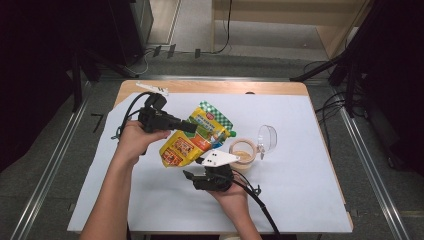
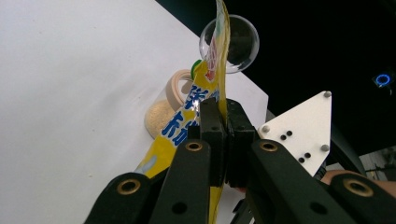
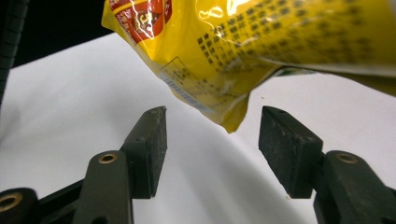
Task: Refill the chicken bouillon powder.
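The left gripper (image 1: 192, 127) has its jaws pressed together on the upper edge of a yellow food pouch (image 1: 197, 134), which has a green-and-white checked top. In the left gripper view the two pads (image 2: 211, 135) clamp the thin edge of the pouch (image 2: 211, 88) between them, with the film standing edge-on and running up out of the grip.

The pouch hangs tilted above the white table cover (image 1: 300, 165) — its lower corner points toward the person's side of the table. It is lifted clear of the cover, as the right gripper view shows: the printed back of the pouch (image 3: 233, 51) hangs above the white surface with open space beneath it.

The right gripper (image 1: 186, 176) sits just below the pouch's lower end, jaws spread. In the right gripper view its two pads (image 3: 152, 149) stand well apart, and the lowest corner of the pouch hangs above the gap between them without touching either pad.

Just to the right of the pouch stands a round open container (image 1: 242, 154) with a beige rim, holding a pale granular content. A clear domed lid (image 1: 267, 137) is just beside it — whether the two touch cannot be told.
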Tool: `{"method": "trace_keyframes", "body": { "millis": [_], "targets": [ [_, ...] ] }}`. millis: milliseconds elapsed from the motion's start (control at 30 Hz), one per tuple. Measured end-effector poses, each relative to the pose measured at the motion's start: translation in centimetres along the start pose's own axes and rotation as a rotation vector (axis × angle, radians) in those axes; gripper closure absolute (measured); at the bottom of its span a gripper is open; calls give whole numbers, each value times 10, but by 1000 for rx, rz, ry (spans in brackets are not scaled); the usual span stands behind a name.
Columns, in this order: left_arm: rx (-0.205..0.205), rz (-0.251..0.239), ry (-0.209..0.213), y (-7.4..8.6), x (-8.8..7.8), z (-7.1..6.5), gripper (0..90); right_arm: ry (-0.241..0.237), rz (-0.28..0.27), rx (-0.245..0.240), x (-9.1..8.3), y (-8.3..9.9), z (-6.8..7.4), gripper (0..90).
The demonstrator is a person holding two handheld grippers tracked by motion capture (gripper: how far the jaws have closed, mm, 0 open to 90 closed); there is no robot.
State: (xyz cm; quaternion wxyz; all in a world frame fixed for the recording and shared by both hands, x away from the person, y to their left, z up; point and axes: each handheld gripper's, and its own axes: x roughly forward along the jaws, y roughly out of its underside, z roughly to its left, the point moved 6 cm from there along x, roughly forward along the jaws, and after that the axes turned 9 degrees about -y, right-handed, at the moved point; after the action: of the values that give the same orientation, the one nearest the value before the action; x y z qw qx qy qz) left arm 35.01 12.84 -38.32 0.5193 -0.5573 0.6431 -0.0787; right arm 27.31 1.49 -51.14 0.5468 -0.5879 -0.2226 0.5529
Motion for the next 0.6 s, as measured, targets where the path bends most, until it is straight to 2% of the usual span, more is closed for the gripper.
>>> {"method": "trace_keyframes", "body": {
  "millis": [100,333,600],
  "targets": [
    [-17,-23,-13,0,-7,6,889,-9,-11,7,-3,-2,1,429],
    [-52,-93,-52,0,-17,23,890,-21,19,15,-7,-2,4,427],
    [-91,-102,-109,3,-15,46,891,-48,34,28,-12,-1,6,427]
  ]
}}
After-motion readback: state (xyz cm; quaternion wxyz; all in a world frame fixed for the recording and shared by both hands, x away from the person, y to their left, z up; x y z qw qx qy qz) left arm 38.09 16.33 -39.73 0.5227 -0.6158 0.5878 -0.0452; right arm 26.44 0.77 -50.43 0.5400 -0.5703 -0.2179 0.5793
